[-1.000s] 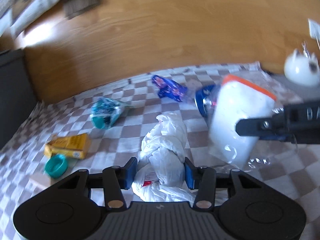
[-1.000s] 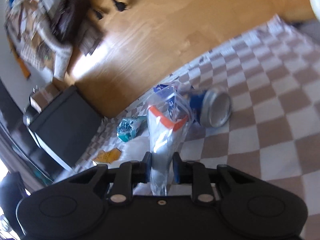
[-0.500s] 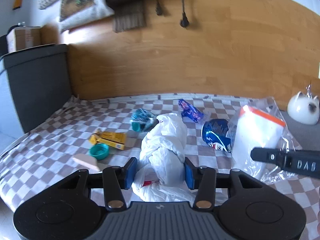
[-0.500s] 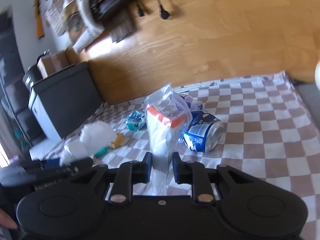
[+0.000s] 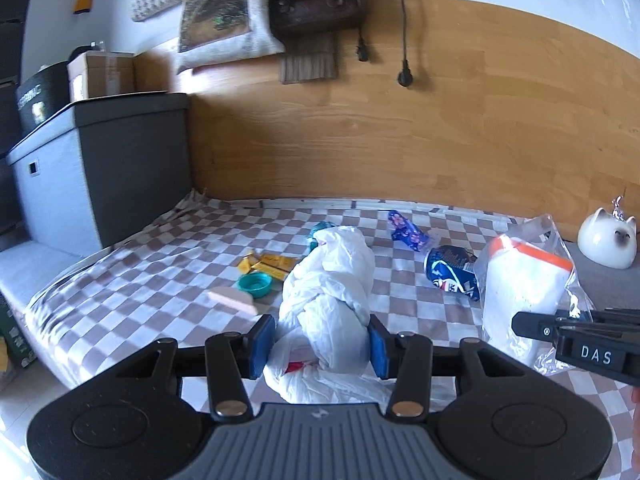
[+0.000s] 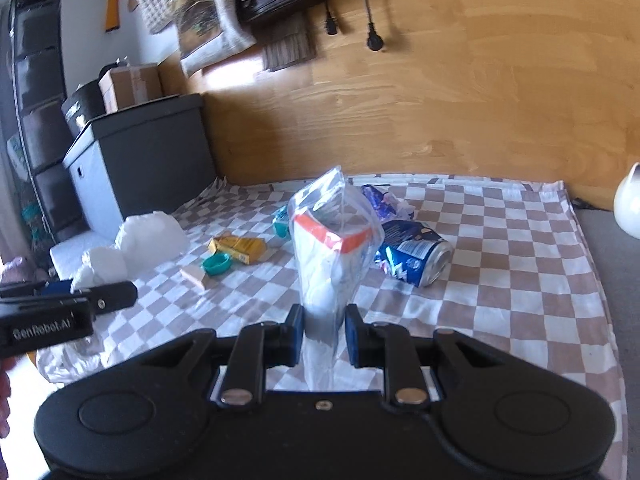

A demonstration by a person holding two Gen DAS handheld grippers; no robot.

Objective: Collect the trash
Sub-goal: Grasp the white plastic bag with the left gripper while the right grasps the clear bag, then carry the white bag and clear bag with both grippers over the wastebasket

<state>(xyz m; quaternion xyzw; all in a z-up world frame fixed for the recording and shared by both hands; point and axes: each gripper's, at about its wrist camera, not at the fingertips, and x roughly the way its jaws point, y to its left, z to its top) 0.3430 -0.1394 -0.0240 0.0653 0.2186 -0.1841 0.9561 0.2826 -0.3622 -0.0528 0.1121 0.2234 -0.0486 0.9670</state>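
My left gripper (image 5: 322,345) is shut on a crumpled white plastic bag (image 5: 332,280), which stands up between its blue pads. Held in my right gripper (image 6: 322,334) is a clear zip bag (image 6: 334,240) with an orange-white strip, lifted above the checkered cloth (image 6: 500,264). The same zip bag (image 5: 524,280) shows at the right of the left wrist view. On the cloth lie a crushed blue can (image 6: 416,258), a blue wrapper (image 5: 408,234), a yellow packet (image 5: 272,262), a teal lid (image 5: 256,283), a teal wrapper (image 5: 320,229) and a pale flat piece (image 5: 234,300).
A dark grey box (image 5: 100,168) stands left of the cloth, with a cardboard box (image 5: 102,76) on it. A wooden panel (image 5: 400,140) backs the cloth. A white cat figurine (image 5: 608,242) sits at the far right. Bags and cables hang on the wall.
Both grippers have risen and rolled level with their bags still held. The cloth and its litter now lie lower and farther off, and more of the wall shows.
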